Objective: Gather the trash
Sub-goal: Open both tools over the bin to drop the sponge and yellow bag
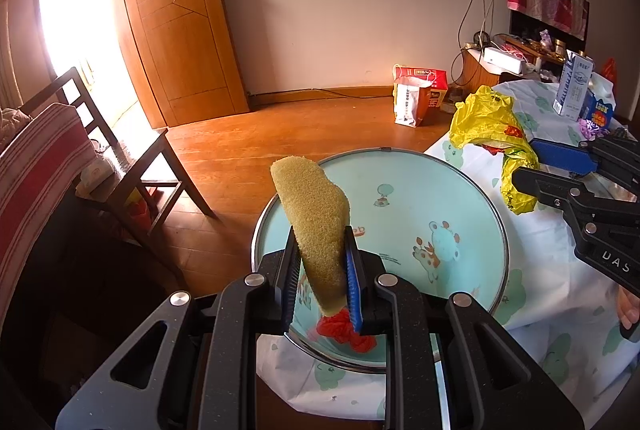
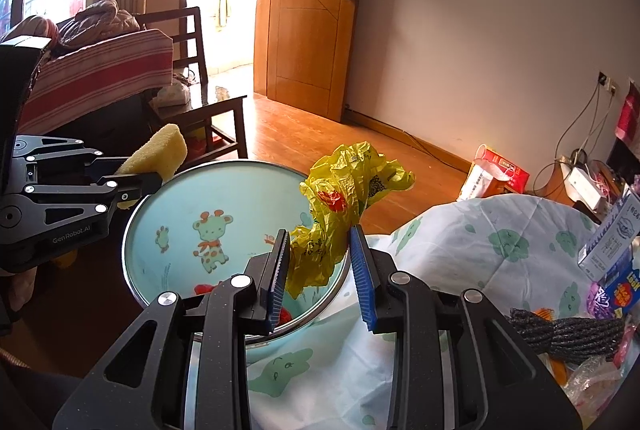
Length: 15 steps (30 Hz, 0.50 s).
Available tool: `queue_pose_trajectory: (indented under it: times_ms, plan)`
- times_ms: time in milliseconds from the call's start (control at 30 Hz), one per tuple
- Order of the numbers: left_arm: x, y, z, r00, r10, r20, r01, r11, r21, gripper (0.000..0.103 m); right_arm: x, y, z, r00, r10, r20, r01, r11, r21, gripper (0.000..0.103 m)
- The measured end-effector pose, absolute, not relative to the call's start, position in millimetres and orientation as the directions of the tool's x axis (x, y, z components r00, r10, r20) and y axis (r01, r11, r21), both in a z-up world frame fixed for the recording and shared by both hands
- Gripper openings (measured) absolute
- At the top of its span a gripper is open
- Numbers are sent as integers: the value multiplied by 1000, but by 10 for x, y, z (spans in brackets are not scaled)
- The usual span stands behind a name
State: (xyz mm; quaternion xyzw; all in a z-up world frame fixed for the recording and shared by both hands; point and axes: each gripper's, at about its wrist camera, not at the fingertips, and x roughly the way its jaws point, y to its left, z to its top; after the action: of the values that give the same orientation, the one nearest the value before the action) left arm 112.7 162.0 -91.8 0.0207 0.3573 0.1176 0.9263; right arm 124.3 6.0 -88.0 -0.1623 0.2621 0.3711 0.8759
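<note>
My left gripper (image 1: 320,242) is shut on a yellow sponge (image 1: 312,214), which sticks up from its blue pads over a pale blue basin (image 1: 400,182) printed with a giraffe. A red crumpled scrap (image 1: 346,334) lies in the basin. The right wrist view shows this gripper (image 2: 152,174) and the sponge (image 2: 160,150) at the basin's (image 2: 240,190) left rim. My right gripper (image 2: 320,234) is shut on a crumpled yellow plastic bag (image 2: 344,190), held above the basin's right edge. From the left wrist view, the right gripper (image 1: 526,164) and the bag (image 1: 492,126) are at the right.
The basin sits at the edge of a table under a white cloth with green prints (image 2: 500,250). A milk carton (image 1: 574,82), a blue box (image 1: 600,110) and a dark rope bundle (image 2: 568,330) lie on it. A wooden chair (image 1: 132,158) and a paper bag (image 1: 416,94) stand on the floor.
</note>
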Motion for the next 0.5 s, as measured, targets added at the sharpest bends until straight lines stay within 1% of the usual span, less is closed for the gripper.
queue_pose_trajectory:
  times_ms: [500]
  plan:
    - [1129,1602,-922,717,231,-658,-202,972,122,20,1226,82,-869,584,568,-580,-740,666,-93,31]
